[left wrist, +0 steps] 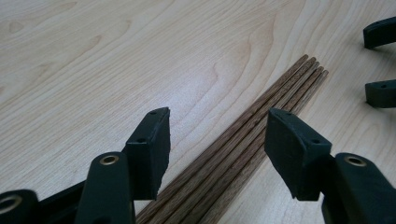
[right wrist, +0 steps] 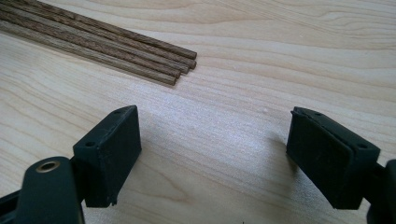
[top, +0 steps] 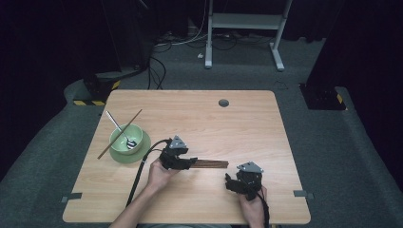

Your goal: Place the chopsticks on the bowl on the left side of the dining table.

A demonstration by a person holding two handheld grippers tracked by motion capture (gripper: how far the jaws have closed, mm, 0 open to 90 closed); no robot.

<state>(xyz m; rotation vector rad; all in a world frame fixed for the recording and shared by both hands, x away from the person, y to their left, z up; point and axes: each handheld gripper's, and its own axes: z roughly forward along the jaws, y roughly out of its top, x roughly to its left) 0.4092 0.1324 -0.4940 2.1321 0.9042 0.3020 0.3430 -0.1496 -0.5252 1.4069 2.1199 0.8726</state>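
A bundle of several dark wooden chopsticks point(top: 211, 164) lies flat near the middle of the table. My left gripper point(top: 189, 163) hovers over its near end, jaws apart with the chopsticks point(left wrist: 243, 144) lying between the pads but untouched. My right gripper point(top: 227, 182) rests low near the front right, jaws wide and empty, the chopstick tips point(right wrist: 140, 51) a little beyond them. At the left a green bowl point(top: 124, 134) on a green saucer point(top: 142, 149) holds a metal spoon point(top: 121, 131), with one more chopstick point(top: 119, 134) leaning across its rim.
The light wooden table point(top: 228, 123) has a round cable hole point(top: 223, 102) near its far edge. Beyond it, on grey carpet, stand a white desk frame point(top: 244, 28) and loose cables point(top: 159, 71). The right gripper's jaw tips point(left wrist: 380, 63) show at the left gripper view's right edge.
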